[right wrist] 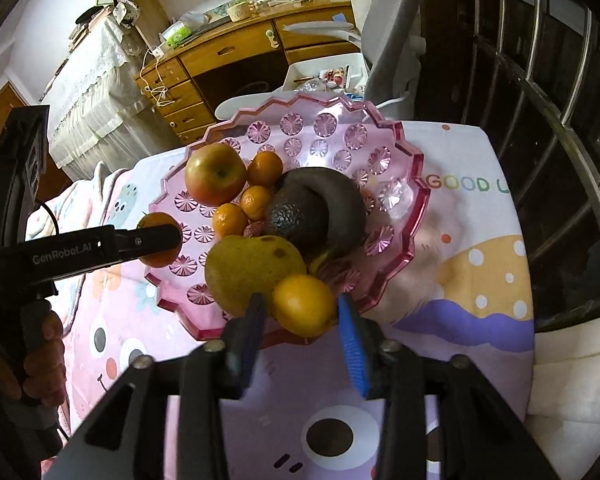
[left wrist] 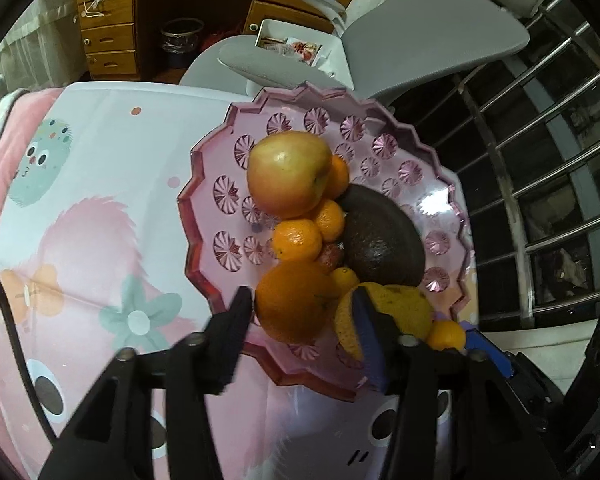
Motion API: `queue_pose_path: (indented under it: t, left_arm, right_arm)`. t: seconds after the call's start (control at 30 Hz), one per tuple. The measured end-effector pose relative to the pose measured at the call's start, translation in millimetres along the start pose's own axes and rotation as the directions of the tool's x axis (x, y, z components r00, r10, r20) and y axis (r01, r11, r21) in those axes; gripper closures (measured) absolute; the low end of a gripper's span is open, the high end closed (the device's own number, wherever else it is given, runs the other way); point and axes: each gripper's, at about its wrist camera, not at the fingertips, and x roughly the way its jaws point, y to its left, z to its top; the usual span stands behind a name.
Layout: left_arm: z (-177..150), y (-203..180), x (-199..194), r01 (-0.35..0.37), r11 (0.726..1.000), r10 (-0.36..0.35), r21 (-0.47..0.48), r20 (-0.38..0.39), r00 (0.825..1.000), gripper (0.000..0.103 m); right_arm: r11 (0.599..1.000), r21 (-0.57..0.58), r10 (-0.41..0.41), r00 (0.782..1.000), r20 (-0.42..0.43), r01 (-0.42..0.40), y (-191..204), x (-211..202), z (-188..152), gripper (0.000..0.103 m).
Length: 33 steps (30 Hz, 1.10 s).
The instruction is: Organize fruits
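fruit pile (right wrist: 260, 216) crowding near half of pink bowl (right wrist: 400, 216), far half bare

- I see the fruit plate (right wrist: 414, 208) on the bed's printed sheet (right wrist: 480, 280).
- In it: apple (right wrist: 215, 174) at the far left, avocado (right wrist: 296, 216) right of the mandarins (right wrist: 256, 202).
- Nearest me: pear (right wrist: 252, 268), with a lemon (right wrist: 304, 305) to its right.

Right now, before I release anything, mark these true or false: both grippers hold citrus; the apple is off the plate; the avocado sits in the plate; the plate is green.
1. Both grippers hold citrus. True: left gripper is on an orange, right gripper on a smaller yellow-orange fruit.
2. The apple is off the plate. False: it sits in the plate.
3. The avocado sits in the plate. True.
4. The plate is green. False: it is pink.
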Motion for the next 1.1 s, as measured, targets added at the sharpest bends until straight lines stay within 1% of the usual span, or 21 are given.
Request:
queue_pose_path:
  t: [0.07, 0.17, 0.23, 0.37, 0.43, 0.53, 0.63, 0.73, 0.87, 0.93, 1.03, 1.07, 1.1]
  left_arm:
    - [-0.6, 0.7, -4.7, 0.009, 1.000, -0.009, 0.002, 0.013, 1.000, 0.044]
    - [-5.6, 3.2, -12.9, 0.016, 1.000, -0.016, 0.011, 0.022, 1.000, 0.040]
    - [-11.2, 7.1, -17.6, 0.018, 1.000, -0.018, 0.013, 0.021, 1.000, 0.039]
    - [-32.9, 20.1, -30.4, 0.022, 1.000, -0.022, 0.022, 0.011, 1.000, 0.039]
    - [-45.0, 26.5, -37.1, 0.022, 0.999, -0.022, 0.026, 0.005, 1.000, 0.038]
    - [-70.4, 39.4, -49.9, 0.026, 0.999, -0.026, 0.041, -0.011, 1.000, 0.037]
    - [-102.6, 53.5, -68.6, 0.035, 0.997, -0.033, 0.063, -0.040, 0.999, 0.036]
    - [-132.1, 67.7, -91.9, 0.041, 0.996, -0.036, 0.082, -0.061, 0.998, 0.036]
    - [-175.4, 78.0, -121.1, 0.025, 0.990, -0.010, 0.141, -0.102, 0.995, 0.035]
    - [-195.1, 81.3, -136.3, 0.030, 0.989, -0.011, 0.145, -0.127, 0.992, 0.035]
    - [-220.0, 81.6, -162.7, 0.036, 0.989, -0.015, 0.145, -0.143, 0.990, 0.034]
    - [-225.2, 80.3, -170.9, 0.029, 0.988, -0.008, 0.152, -0.138, 0.990, 0.032]
    - [-231.5, 78.0, -183.8, 0.027, 0.987, -0.008, 0.155, -0.124, 0.992, 0.027]
  right_arm:
    - [1.000, 0.005, -0.013, 1.000, 0.020, 0.012, 0.3, -3.2, -0.4, 0.046]
    - [0.999, 0.035, -0.022, 0.999, 0.039, 0.021, 0.4, -9.1, -2.7, 0.045]
    - [0.998, 0.056, -0.031, 0.998, 0.049, 0.028, 1.4, -13.6, -4.8, 0.043]
    - [0.994, 0.096, -0.055, 0.997, 0.061, 0.048, 7.5, -22.9, -14.7, 0.038]
    - [0.991, 0.121, -0.063, 0.997, 0.053, 0.056, 13.4, -26.5, -26.0, 0.037]
    - [0.986, 0.155, -0.068, 0.997, 0.034, 0.062, 27.4, -33.6, -51.1, 0.035]
    - [0.982, 0.178, -0.073, 0.997, 0.009, 0.070, 43.3, -41.4, -79.8, 0.033]
    - [0.975, 0.207, -0.081, 0.997, -0.018, 0.083, 62.1, -55.9, -119.0, 0.032]
    - [0.965, 0.240, -0.091, 0.994, -0.066, 0.104, 85.7, -77.2, -167.8, 0.028]
    - [0.958, 0.267, -0.078, 0.992, -0.098, 0.102, 95.6, -89.9, -188.6, 0.027]
    - [0.952, 0.287, -0.069, 0.990, -0.121, 0.101, 108.7, -112.6, -214.5, 0.022]
    - [0.953, 0.284, -0.071, 0.990, -0.124, 0.104, 111.8, -118.8, -218.6, 0.021]
    - [0.955, 0.276, -0.074, 0.989, -0.125, 0.106, 116.2, -128.4, -223.4, 0.021]
